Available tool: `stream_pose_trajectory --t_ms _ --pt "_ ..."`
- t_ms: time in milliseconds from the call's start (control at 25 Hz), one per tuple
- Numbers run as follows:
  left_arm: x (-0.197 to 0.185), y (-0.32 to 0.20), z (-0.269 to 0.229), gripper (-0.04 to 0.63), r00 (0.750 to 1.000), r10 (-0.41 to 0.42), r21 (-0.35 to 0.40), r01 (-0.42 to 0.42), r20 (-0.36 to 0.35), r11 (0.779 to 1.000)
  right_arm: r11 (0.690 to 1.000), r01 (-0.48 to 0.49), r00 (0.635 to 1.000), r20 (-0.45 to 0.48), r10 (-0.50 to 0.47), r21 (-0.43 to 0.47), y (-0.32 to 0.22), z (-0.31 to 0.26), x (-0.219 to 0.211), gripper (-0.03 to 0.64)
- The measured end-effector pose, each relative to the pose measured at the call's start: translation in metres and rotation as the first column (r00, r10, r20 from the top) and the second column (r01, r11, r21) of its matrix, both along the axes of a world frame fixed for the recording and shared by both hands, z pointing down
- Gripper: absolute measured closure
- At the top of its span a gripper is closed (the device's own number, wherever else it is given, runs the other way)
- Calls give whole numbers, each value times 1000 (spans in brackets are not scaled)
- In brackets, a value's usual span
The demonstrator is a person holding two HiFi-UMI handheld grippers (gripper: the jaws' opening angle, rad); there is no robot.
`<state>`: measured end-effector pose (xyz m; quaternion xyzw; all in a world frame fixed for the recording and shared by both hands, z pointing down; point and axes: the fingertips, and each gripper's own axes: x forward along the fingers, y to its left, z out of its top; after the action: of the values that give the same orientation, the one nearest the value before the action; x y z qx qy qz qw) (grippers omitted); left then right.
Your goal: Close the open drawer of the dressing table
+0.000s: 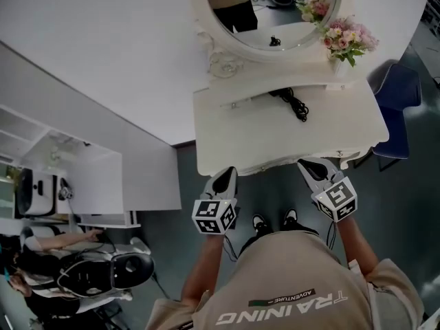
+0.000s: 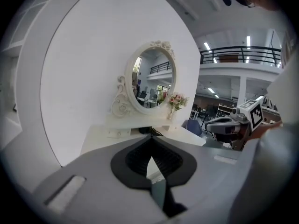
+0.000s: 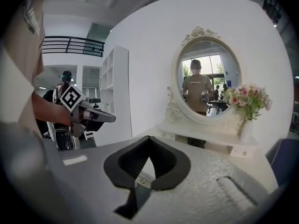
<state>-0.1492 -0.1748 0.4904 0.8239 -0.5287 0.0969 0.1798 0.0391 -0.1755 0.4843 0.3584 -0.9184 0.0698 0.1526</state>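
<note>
The white dressing table (image 1: 240,136) stands in front of me, with an oval mirror (image 1: 271,12) at its back. Its drawer front (image 1: 275,165) with small knobs runs along the near edge; I cannot tell how far it stands out. My left gripper (image 1: 227,175) hangs just before the table's front edge at the left, jaws shut and empty. My right gripper (image 1: 309,165) is at the same edge further right, also shut on nothing. In the left gripper view the jaw tips of the left gripper (image 2: 150,140) meet, pointing at the tabletop (image 2: 117,141). The right gripper (image 3: 148,140) looks the same.
A vase of pink flowers (image 1: 347,40) and a black cable (image 1: 294,103) lie on the table's raised shelf. A blue chair (image 1: 399,95) stands at the right. White shelving (image 1: 75,177) and a seated person (image 1: 41,253) are at the left. My feet (image 1: 275,222) are under the front edge.
</note>
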Motion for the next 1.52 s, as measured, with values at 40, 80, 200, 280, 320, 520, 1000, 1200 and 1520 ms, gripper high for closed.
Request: stream_pose_trajectory --t_ms 40,80,200,280,320,520,1000,1200,1520 --pt "0 1 -12 577 1000 0 30 0 2 1000 1000 9 1000 -1 -9 25 2 -10 -2 615" --pt "1 3 -24 577 1000 1 59 -2 10 998 999 14 1000 -2 -14 50 3 -20 -4 615" --pt "3 5 -52 577 997 7 152 -19 82 988 994 10 1000 5 -11 107 0 -43 -7 615" --pt "3 8 -67 577 995 9 186 -27 96 982 993 1 1000 17 -3 120 -1 -52 -8 615" --pt "2 10 -74 577 996 10 198 -27 88 980 992 -3 1000 23 0 127 1 -56 -9 615" --pt "-2 16 -109 577 998 9 273 -27 68 962 984 -24 999 35 18 174 18 -71 -12 615" --pt "3 17 -122 577 998 47 310 -55 36 949 978 -90 993 94 73 189 29 -81 -9 615" --pt "13 15 -119 577 996 78 311 -89 50 946 975 -101 992 100 83 200 31 -85 -11 615" --pt "10 7 -114 577 995 73 321 -91 66 943 970 -119 989 112 97 214 24 -87 -10 615"
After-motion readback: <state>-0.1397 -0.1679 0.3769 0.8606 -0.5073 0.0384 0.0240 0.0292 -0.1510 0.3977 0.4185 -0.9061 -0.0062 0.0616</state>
